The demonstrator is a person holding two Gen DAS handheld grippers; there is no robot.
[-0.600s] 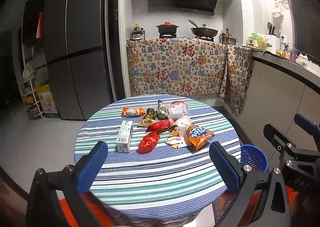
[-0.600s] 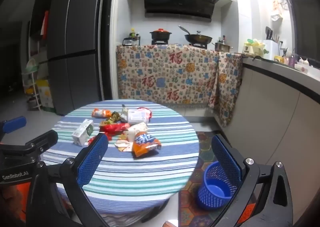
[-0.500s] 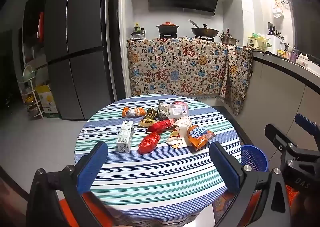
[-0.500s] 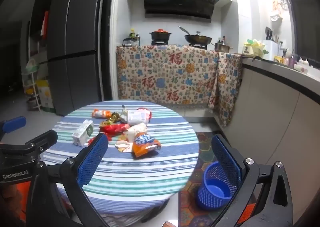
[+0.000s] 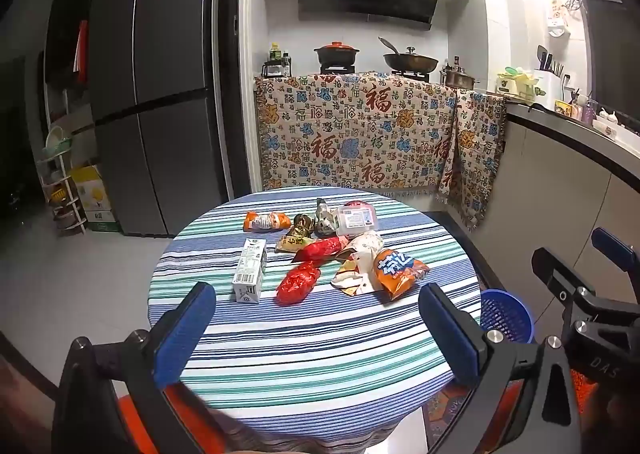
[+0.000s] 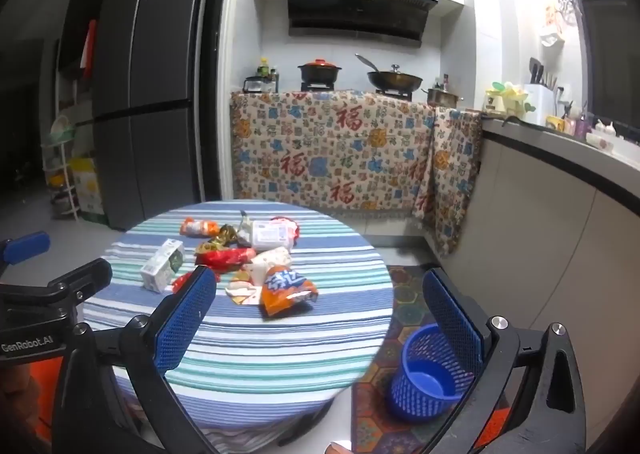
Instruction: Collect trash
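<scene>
Both grippers: black frames w/ blue textured pads, silver screws, orange bits below. Left gripper marked "GenRobot.AI"; right gripper marked "DAS".

One round tabletop carries one white milk carton, two red wrappers, two orange snack bags and one clear plastic box. One blue basket stands on the floor. Two tongs appear.
</scene>
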